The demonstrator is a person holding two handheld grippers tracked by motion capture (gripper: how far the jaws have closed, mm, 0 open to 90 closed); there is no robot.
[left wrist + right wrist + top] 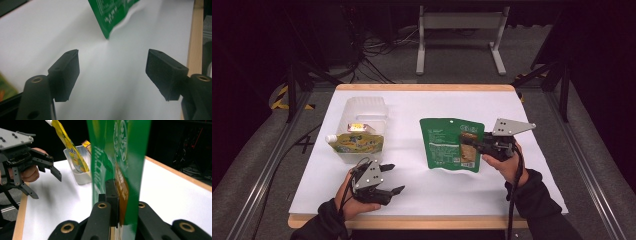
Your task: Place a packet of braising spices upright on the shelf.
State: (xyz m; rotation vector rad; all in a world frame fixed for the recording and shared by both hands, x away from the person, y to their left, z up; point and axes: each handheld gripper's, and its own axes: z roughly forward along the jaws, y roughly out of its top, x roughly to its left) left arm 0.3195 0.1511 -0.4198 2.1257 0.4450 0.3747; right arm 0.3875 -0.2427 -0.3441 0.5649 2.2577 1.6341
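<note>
1. Right gripper [474, 142] is clamped tight on the green pouch [447, 145], biting its right edge over the brown label patch. In the right gripper view the pouch [117, 160] rises straight out of the closed jaws.
2. Left gripper [393, 178] is empty near the table's front edge, jaws spread wide with nothing but white table [105, 82] between the pads [67, 72]. A corner of the pouch [110, 15] shows just ahead of it.
3. Where's the pouch? Mid-table, right of centre, well apart from the clear bin [362, 127] at the left, where a yellow pouch [354, 142] sits, spout out to the left.
4. Orientation: long axis runs near to far across the table, hang-hole top pointing away from the person, bottom seam toward them.
5. To do this well, I'd say: keep the right grip firm so the slick film can't slide, bring the left in on the free left edge, and close squarely on a flat bit rather than a crinkle.
</note>
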